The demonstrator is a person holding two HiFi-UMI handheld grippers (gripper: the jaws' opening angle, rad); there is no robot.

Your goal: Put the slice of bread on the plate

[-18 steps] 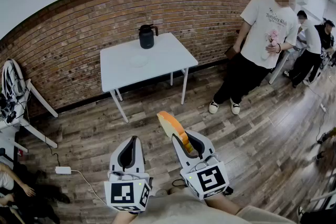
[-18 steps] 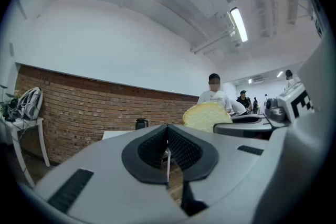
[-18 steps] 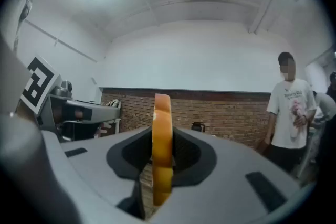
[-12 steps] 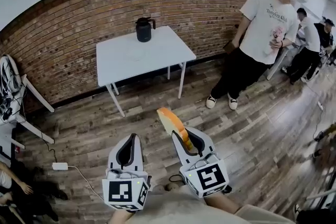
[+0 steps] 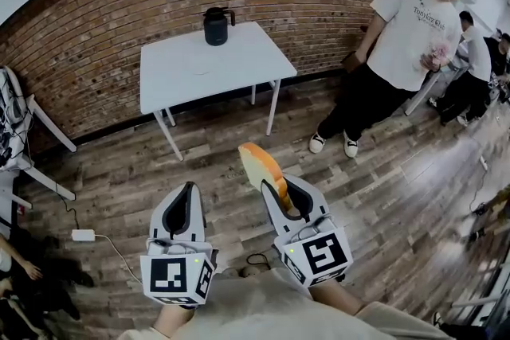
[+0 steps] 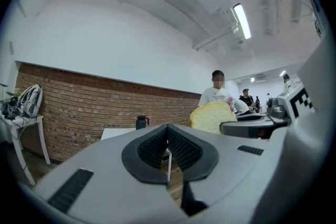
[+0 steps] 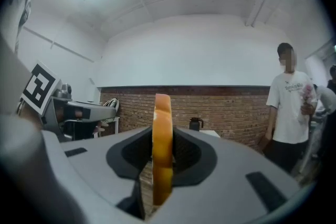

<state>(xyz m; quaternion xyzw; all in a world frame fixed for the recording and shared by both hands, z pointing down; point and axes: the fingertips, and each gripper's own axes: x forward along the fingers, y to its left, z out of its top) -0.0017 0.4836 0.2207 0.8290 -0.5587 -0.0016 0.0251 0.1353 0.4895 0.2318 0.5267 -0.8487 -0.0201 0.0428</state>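
Close to the person, the left hand-held gripper (image 5: 188, 191) is closed, with nothing in it. Just beside it, the right hand-held gripper (image 5: 283, 191) grips the slice of bread (image 5: 259, 163) upright on its edge, above the floor (image 5: 382, 195). Further away stands the white table (image 5: 239, 64), with a black jug (image 5: 215, 25) at its far edge.

Brick wall (image 5: 96, 36), wooden floor (image 5: 398, 195), white table (image 5: 249, 58)

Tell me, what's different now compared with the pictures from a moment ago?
The view has shifted: the white table with the black jug sits higher in the head view, and the left claw has drifted a little left. Nothing was grabbed or released: the right claw still clamps the slice of bread on edge, and the left claw stays shut and empty.
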